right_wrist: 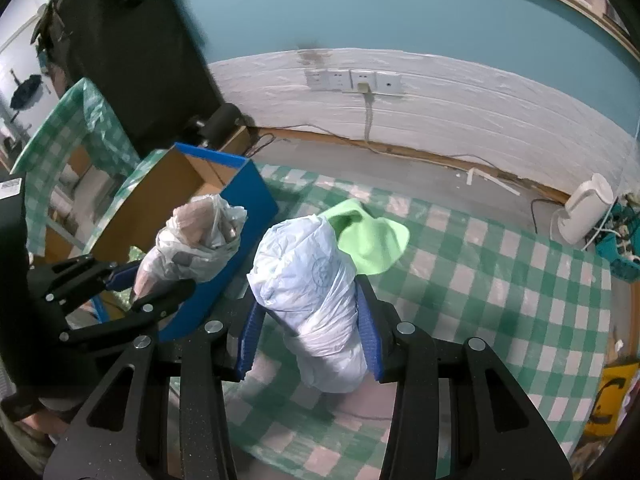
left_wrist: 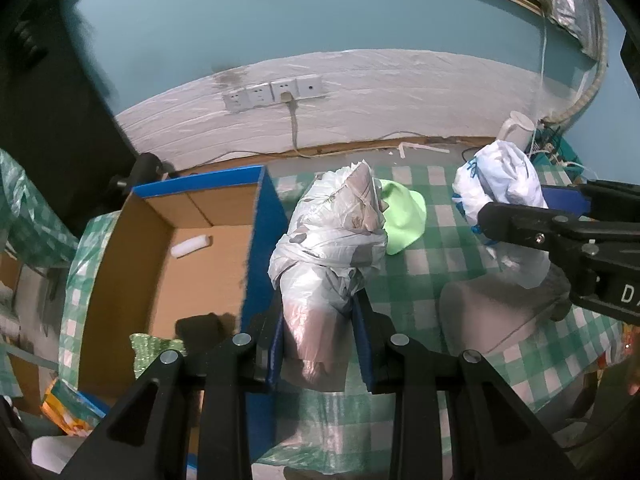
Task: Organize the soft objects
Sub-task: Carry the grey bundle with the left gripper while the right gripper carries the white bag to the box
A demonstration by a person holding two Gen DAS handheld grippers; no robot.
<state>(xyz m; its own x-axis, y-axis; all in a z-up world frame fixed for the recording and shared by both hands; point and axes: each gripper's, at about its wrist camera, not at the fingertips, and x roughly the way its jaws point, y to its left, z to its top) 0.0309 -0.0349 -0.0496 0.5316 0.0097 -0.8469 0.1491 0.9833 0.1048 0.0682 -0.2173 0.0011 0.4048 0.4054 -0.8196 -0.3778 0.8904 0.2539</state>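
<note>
Closest to me, my left gripper (left_wrist: 318, 344) is closed partway on a grey-white bagged bundle (left_wrist: 328, 248), its blue pads pressed into the crinkled plastic low on the bundle's sides, so I have it firmly held. My right gripper (right_wrist: 310, 344) is closed the same way on a pale blue-white bagged bundle (right_wrist: 308, 280), pads dug into its lower half. Both bundles are lifted off the checked surface (right_wrist: 500, 280) and hang in the air above it, the left one just beside the blue wall of the cardboard box (left_wrist: 168, 248). Each bundle is a long roll whose long axis runs straight out from between my fingers, away from the wrist, with the knotted or gathered end pointing up and toward the far wall; the left one leans a little toward the box. Beyond them, a light green cloth (left_wrist: 402, 216) lies loose on the surface, still unsorted. In the box I can see only a small white roll (left_wrist: 190, 246) on its floor and something green and crinkly at its near edge, so I judge the sorting to be at an early to middle stage: these two bundles are in hand but not yet placed, and the green cloth remains.
</note>
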